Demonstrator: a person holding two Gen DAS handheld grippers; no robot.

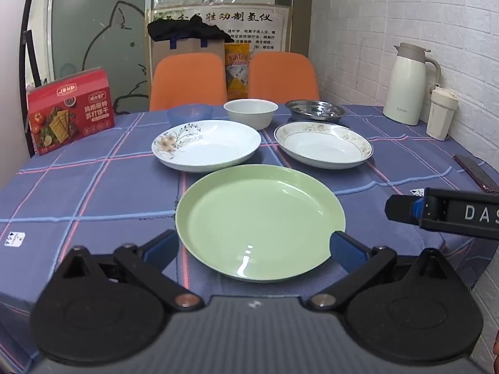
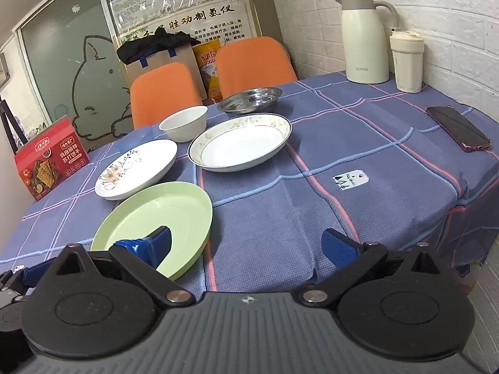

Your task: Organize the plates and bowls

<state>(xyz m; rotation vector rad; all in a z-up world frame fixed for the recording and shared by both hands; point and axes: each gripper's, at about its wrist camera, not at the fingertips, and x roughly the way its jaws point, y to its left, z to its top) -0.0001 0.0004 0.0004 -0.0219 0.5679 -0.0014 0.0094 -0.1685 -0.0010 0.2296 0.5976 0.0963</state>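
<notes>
Left gripper (image 1: 254, 251): jaws spread as wide as they go, holding nothing; the near part of the green plate shows between its blue pads, with no pad pressing on it.
Right gripper (image 2: 254, 247): jaws wide apart, nothing gripped; bare tablecloth lies between the pads, and the left pad shows in front of the green plate's near edge.
Green plate (image 1: 260, 221): flat on the tablecloth, nearest the person, empty.
Flowered white plate (image 1: 205, 145): just behind the green plate, to the left, its rim close to the green one.
Gold-rimmed plate (image 1: 324, 145): behind and to the right, beside the flowered plate but apart from it.
White bowl (image 1: 250, 113): upright, behind the gap between the two white plates.
Blue bowl (image 1: 189, 114): translucent, left of the white bowl.
Steel dish (image 1: 315, 110): right of the white bowl, behind the gold-rimmed plate.
Tablecloth (image 1: 93, 193): blue with pink and pale checks.
Cracker box (image 1: 70, 110): red, upright at the far left.
Thermos jug (image 1: 407, 84): cream, by the brick wall, a lidded cup (image 1: 441, 113) beside it.
Phone (image 2: 457, 127): lying flat at the right edge.
</notes>
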